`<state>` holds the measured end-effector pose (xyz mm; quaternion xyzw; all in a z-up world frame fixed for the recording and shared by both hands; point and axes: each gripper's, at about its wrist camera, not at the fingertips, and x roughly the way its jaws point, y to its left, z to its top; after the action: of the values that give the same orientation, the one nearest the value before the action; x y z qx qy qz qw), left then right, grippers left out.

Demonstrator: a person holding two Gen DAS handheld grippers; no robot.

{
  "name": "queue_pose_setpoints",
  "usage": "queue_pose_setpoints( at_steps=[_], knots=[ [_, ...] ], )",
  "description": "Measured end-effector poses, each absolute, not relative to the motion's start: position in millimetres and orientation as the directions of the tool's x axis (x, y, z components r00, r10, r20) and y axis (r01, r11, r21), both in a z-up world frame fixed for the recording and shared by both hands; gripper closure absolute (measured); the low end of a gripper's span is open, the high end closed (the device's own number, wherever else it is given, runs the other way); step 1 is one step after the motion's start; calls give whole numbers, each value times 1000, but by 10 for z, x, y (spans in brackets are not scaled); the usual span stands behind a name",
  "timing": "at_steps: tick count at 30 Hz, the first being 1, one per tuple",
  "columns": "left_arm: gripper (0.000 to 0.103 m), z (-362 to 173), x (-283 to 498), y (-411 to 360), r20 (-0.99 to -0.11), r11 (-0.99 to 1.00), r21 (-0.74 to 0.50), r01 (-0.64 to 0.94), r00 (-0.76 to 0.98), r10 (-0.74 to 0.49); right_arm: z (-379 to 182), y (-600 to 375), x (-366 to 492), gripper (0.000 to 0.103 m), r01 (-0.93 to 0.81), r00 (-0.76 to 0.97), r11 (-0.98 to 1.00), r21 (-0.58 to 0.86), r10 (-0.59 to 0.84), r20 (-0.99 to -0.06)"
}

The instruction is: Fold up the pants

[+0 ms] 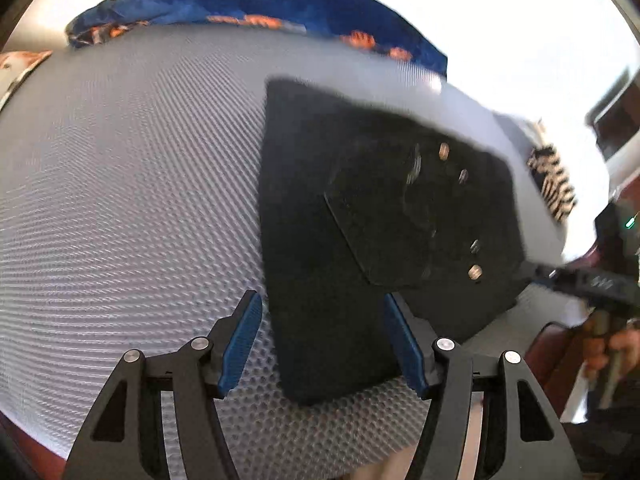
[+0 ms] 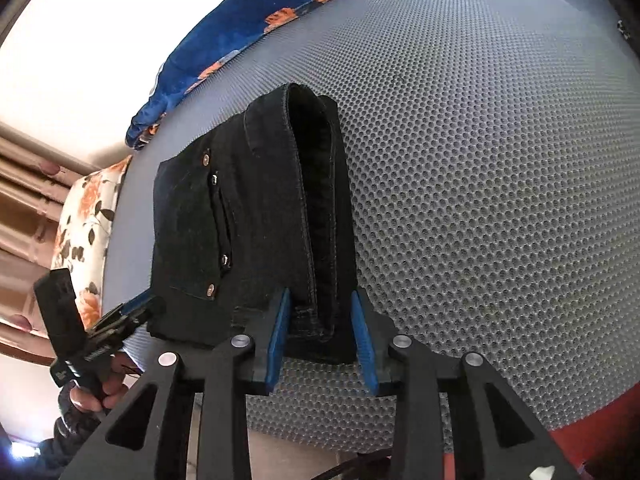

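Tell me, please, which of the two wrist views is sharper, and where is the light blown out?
Right wrist view: sharp; the black pants show seams and rivets, and the mat shows crisp holes; white washout at upper left. Left wrist view: motion-blurred, with the pants smeared at the far edge and the upper background blown out. Both bend strongly toward the edges.

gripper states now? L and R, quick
Left gripper: open, fingers either side of the black pants, not clamped.
Right gripper: open, straddling the folded edge of the pants, nothing held.
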<state>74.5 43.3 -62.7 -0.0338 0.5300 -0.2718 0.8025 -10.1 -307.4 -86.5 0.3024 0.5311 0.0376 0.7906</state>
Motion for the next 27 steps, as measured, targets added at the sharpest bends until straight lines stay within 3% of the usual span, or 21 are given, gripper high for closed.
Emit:
queue_pose_setpoints(
  at_steps=[3, 4, 7, 11, 13, 20, 25, 27],
  knots=[
    [39, -353, 818, 675, -817, 855, -342, 391, 326, -476, -807, -3117, -97, 72, 249, 434, 819, 517, 383, -816],
    [39, -272, 841, 743, -818, 861, -325, 392, 341, -464, -790, -3164, -88, 67, 245, 428, 825, 510, 379, -820],
    [39, -27, 892, 969, -830, 890, -217, 401, 404, -384, -752, -3205, -31, 55, 238, 423, 821, 519, 394, -816],
    [37, 49, 909, 1160, -858, 899, -104, 426, 419, -298, -734, -3314, 50, 51, 209, 443, 783, 585, 458, -771],
    [37, -50, 943, 1146, -867, 893, -140, 428, 382, -319, -784, -3374, 101, 46, 216, 441, 770, 600, 471, -764],
    [37, -605, 1085, 1045, -793, 815, -494, 302, 228, -565, -1002, -3477, 259, 46, 210, 429, 723, 658, 536, -727],
    [37, -791, 1226, 831, -790, 796, -534, 284, 169, -590, -1112, -3517, 329, 47, 179, 411, 699, 692, 586, -698],
    [37, -861, 1290, 790, -788, 792, -552, 263, 147, -598, -1146, -3536, 347, 52, 163, 402, 688, 707, 608, -684]
  ],
)
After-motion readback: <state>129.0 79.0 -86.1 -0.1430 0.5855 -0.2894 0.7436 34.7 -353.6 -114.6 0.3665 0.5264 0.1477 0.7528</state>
